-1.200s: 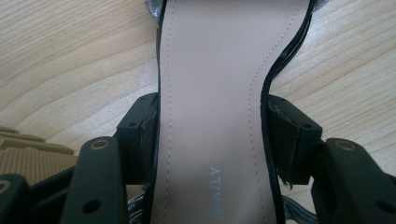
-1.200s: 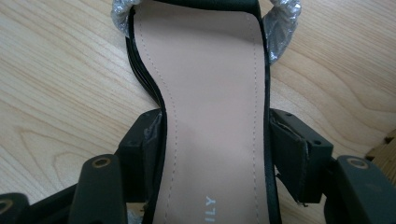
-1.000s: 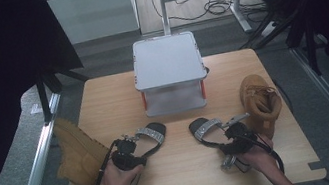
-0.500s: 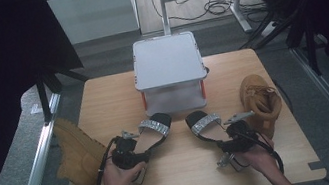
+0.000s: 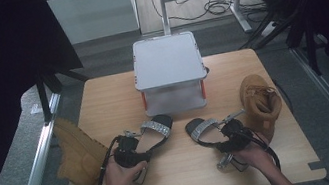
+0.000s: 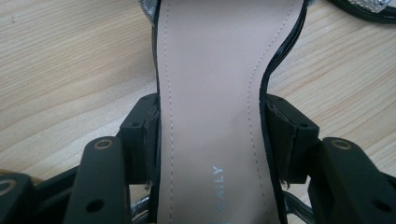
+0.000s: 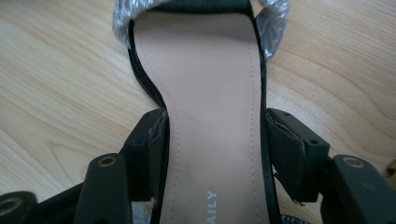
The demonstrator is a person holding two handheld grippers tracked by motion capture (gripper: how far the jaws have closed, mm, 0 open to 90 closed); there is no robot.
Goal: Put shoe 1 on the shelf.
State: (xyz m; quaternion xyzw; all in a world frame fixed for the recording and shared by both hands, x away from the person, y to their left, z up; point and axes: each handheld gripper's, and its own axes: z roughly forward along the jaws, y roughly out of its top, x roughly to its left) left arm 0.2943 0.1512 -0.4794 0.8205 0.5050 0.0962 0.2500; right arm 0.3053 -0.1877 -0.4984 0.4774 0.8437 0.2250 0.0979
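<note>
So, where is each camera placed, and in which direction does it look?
High view: above the person's side, looking forward and down on the wooden table; both hands show, left hand, right hand.
Left gripper view: on the left gripper, looking along the left sandal; its black fingers show.
Right gripper view: on the right gripper, along the right sandal.
The gripper views share the table.

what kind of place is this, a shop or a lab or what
Most likely a lab or workshop set up for recording, not a shop: a bare wooden table holding shoes, metal desk legs with loose cables on the floor behind, and dark curtains at the sides.
</note>
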